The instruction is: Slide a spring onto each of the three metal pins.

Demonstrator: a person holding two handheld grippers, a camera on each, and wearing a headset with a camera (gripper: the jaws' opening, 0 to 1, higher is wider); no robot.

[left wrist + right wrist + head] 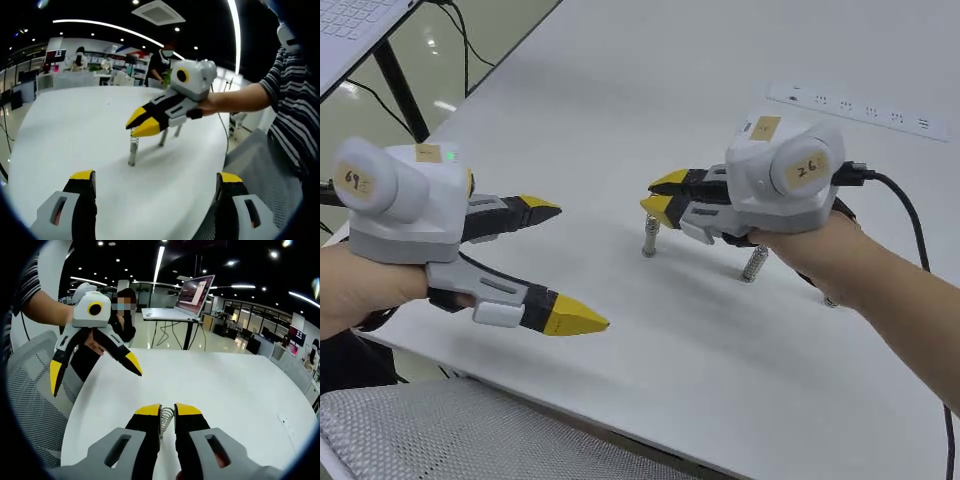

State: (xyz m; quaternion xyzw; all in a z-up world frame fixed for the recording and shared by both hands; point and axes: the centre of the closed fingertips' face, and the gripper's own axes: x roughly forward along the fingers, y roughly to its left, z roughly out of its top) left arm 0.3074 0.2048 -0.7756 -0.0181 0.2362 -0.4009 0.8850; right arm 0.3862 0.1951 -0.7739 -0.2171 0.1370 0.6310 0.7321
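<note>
One spring (167,418) pinched between narrowed right claw (168,410) tips, over pin (650,238); left claw (568,265) wide, apart.

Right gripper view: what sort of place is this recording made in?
Probably an open-plan office or lab: a large white table, a laptop on a stand, a mesh chair, and ceiling lights over rows of desks behind.

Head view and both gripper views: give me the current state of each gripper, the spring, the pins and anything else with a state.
Left gripper: open, empty.
Right gripper: shut on the spring.
Spring: pinched between the right jaws.
First pin: upright, just below the right gripper's tips.
Second pin: upright; cannot tell whether a spring is on it.
Laptop: open.
</note>
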